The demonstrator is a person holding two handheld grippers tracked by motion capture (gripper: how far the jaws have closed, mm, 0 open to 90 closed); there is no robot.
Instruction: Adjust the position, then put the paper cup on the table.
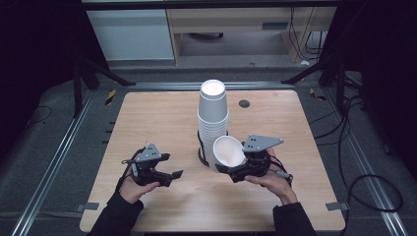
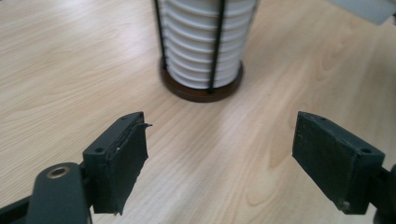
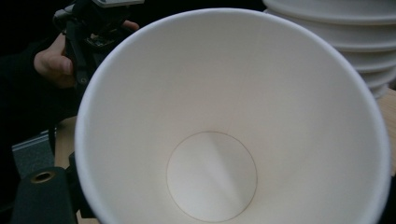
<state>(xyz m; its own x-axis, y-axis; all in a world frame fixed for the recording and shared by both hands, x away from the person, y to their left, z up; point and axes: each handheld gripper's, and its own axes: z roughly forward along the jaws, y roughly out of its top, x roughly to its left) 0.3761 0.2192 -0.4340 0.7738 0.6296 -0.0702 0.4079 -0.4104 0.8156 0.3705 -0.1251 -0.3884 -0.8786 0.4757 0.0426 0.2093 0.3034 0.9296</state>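
A tall stack of upside-down white paper cups [image 1: 213,115] stands in a black wire holder on a dark round base [image 2: 201,88] at the table's middle. A single white paper cup [image 1: 228,151] lies tilted in my right gripper [image 1: 235,169], which is shut on it just right of the stack's foot; its open mouth [image 3: 224,126] faces the right gripper view's camera. The stack's rims [image 3: 364,51] show behind it. My left gripper [image 1: 169,169] is open and holds nothing, low over the table left of the stack. Its pads [image 2: 126,158] stand wide apart.
The wooden table [image 1: 147,118] has a dark round grommet [image 1: 244,103] at the back right. Metal rails and black cables [image 1: 364,177] run along the floor on both sides. Cabinets stand beyond the far edge.
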